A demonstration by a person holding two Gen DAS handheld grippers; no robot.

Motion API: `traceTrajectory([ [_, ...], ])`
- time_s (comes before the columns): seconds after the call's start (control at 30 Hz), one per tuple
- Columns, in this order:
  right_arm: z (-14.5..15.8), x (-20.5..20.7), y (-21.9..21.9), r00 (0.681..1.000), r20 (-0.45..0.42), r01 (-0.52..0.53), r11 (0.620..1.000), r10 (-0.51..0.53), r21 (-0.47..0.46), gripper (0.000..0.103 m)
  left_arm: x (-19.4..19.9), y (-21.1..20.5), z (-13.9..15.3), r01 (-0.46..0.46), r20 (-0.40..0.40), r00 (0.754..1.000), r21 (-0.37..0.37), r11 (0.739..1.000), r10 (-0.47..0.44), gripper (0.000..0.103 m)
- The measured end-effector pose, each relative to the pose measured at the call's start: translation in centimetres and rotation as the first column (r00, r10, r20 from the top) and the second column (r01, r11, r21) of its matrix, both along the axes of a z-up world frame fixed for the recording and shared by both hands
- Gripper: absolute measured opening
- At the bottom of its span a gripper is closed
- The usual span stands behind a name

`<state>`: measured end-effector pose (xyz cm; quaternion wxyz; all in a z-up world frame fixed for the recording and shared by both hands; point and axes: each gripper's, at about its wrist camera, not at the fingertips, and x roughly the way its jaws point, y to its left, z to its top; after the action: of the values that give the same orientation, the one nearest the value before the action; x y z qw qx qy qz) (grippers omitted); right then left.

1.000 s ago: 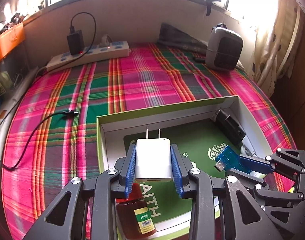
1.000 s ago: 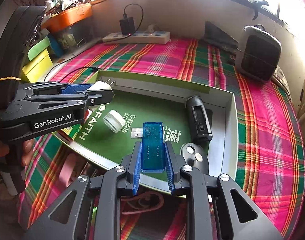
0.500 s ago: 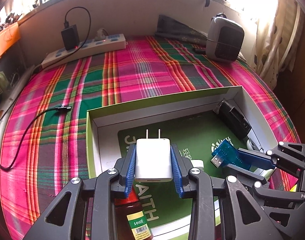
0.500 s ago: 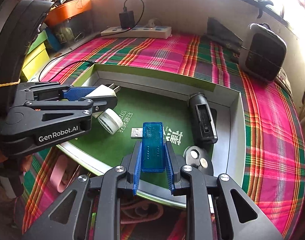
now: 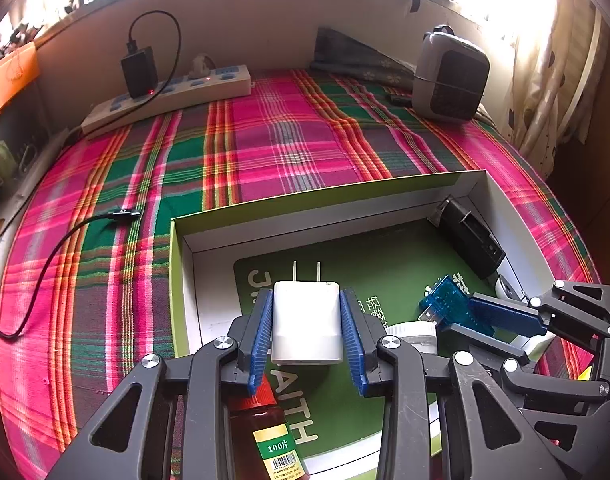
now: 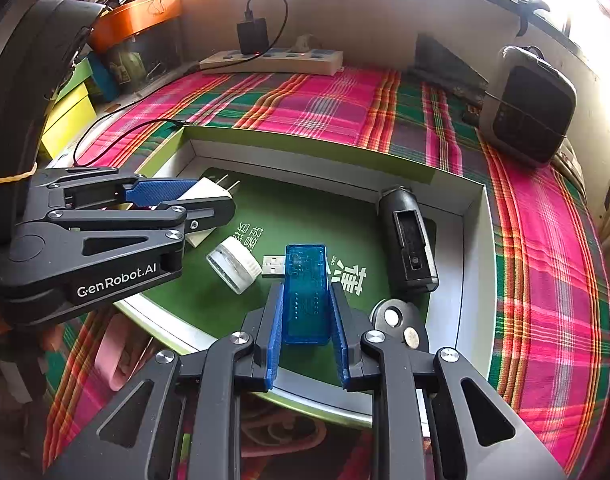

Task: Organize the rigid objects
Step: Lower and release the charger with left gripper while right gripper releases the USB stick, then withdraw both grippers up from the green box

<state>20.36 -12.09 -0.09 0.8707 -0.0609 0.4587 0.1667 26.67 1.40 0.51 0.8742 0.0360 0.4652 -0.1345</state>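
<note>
My left gripper (image 5: 307,312) is shut on a white wall charger (image 5: 307,322), prongs pointing away, held over the left part of a shallow green-rimmed box (image 5: 325,196). The right gripper (image 6: 307,300) is shut on a translucent blue USB dongle (image 6: 307,292), its metal plug sticking out to the left, above the box's green floor. In the right wrist view the left gripper (image 6: 209,200) comes in from the left with the charger (image 6: 209,192). In the box lie a white round cap (image 6: 235,264), a black cylindrical device (image 6: 409,240) and a small black piece with coin cells (image 6: 397,318).
A brown pill bottle with a red cap (image 5: 265,432) lies under my left gripper. At the back of the plaid cloth (image 5: 285,140) stand a power strip (image 5: 169,96) with a black adapter and a grey heater (image 5: 451,76). A black cable (image 5: 65,240) trails left. Pink bands (image 6: 113,352) lie beside the box.
Both views have slid slightly over the box, so the box appears a bit further right and nearer. Both grips are unchanged.
</note>
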Motion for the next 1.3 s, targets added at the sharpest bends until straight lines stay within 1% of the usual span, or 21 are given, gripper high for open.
traceTrajectory([
  [0.27,0.0,0.1,0.0,1.000,-0.002,0.003,1.000,-0.003,0.001,0.023,0.0,0.0,0.0,0.003,0.000,1.000,0.005,1.000,-0.003,0.034],
  [0.37,0.0,0.1,0.0,1.000,-0.002,0.008,1.000,-0.008,0.000,0.023,-0.1,0.1,0.1,-0.001,0.002,1.000,0.000,1.000,0.001,0.039],
  [0.43,0.1,0.1,0.0,1.000,-0.001,0.011,1.000,-0.011,-0.003,0.023,-0.3,0.0,0.3,-0.008,0.028,1.000,0.033,0.999,0.007,0.040],
  [0.47,0.1,0.1,0.0,1.000,-0.001,0.012,1.000,-0.012,-0.003,0.023,-0.4,-0.1,0.4,-0.007,0.033,0.999,0.037,0.999,0.006,0.040],
  [0.53,0.2,0.0,-0.1,1.000,0.001,0.016,1.000,-0.016,-0.006,0.026,-0.4,0.1,0.5,-0.005,0.027,1.000,0.019,1.000,0.005,0.041],
  [0.7,0.4,-0.4,-0.3,1.000,0.005,0.022,1.000,-0.022,0.001,0.027,-0.7,0.3,0.7,-0.012,0.027,1.000,0.021,1.000,0.011,0.041],
  [0.83,0.7,-0.9,-0.4,0.999,0.014,0.029,1.000,-0.029,0.006,0.028,-1.4,0.2,1.1,-0.004,0.038,0.999,0.013,1.000,0.003,0.041],
  [1.1,1.7,-2.3,-1.0,0.997,0.039,0.060,0.998,-0.061,0.029,0.029,-3.5,0.5,2.3,-0.024,0.066,0.998,0.013,1.000,0.023,0.042],
  [1.3,2.3,-3.8,-1.4,0.995,0.056,0.079,0.995,-0.082,0.054,0.029,-5.6,0.8,3.1,-0.029,0.083,0.996,-0.013,1.000,0.030,0.042],
])
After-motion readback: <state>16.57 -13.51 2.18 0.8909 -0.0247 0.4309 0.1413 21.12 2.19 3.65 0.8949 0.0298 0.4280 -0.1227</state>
